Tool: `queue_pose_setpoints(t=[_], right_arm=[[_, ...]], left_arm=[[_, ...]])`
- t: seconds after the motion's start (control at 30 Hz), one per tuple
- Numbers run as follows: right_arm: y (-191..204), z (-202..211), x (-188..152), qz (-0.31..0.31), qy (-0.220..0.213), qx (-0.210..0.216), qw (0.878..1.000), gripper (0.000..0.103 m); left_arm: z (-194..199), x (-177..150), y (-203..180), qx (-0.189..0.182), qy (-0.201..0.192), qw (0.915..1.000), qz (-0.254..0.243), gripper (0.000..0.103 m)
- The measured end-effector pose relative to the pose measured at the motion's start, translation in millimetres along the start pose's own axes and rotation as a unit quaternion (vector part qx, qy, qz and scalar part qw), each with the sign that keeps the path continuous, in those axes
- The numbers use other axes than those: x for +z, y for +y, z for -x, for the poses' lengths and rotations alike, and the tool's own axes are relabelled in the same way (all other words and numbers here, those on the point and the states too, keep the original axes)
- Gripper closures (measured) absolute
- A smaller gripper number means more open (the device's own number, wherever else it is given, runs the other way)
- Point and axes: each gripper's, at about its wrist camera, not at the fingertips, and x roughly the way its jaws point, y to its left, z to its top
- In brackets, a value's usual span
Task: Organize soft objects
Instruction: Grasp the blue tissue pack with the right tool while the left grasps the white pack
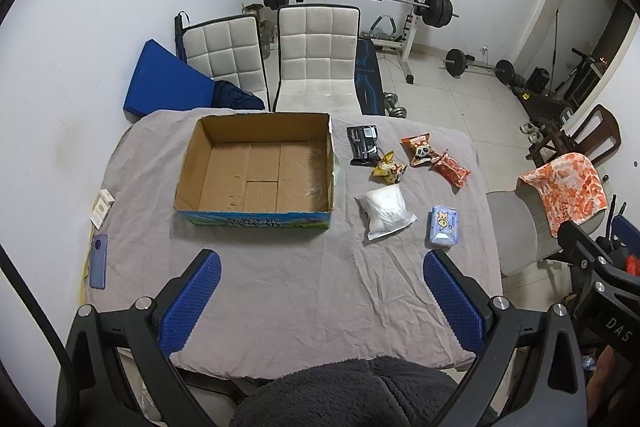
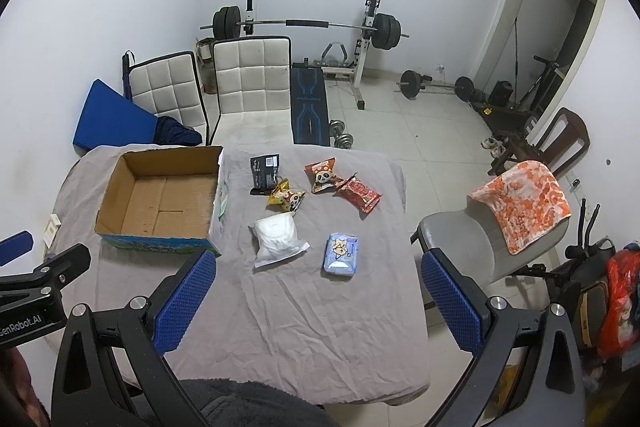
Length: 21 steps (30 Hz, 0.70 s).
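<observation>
Right of the open brown cardboard box (image 1: pixel 256 167), empty inside, six soft packets lie loose on grey cloth: black pouch (image 1: pixel 363 144), yellow panda snack (image 1: pixel 389 169), orange panda snack (image 1: pixel 419 149), red wrapper (image 1: pixel 450 169), white plastic bag (image 1: pixel 387 211), blue tissue pack (image 1: pixel 443 226). Nothing sorted yet. Left gripper (image 1: pixel 322 303) and right gripper (image 2: pixel 316 307): fingers spread, holding nothing, near the box's front. Left of box: blue phone (image 1: pixel 99 261). Path unobstructed.

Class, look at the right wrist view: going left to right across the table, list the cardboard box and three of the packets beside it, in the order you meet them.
cardboard box → black packet → blue tissue pack → red snack packet
</observation>
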Motion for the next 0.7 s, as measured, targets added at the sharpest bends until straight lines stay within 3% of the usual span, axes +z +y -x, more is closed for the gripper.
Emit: queue_pose_setpoints(t=[0.2,0.37,0.53,0.7], right_arm=[[-20,-29,3,-0.031,0.029,0.012,0.999,0.000],[-59,-91,6,-0.067,0.081,-0.003,0.994,0.000],[-97,-195,-1,-0.090,0.161,-0.001,0.983,0.000],[-118,-315,-20,-0.103,0.233,0.008,0.967,0.000]], left_arm=[[-20,17,-5,-0.015,0.002,0.9999,0.005,0.000],[-71,43,-21,-0.028,0.026,0.9993,0.000,0.000],[-154,66,-47,-0.059,0.086,0.9945,0.004,0.000],[-265,74,-83,-0.088,0.191,0.9776,0.014,0.000]])
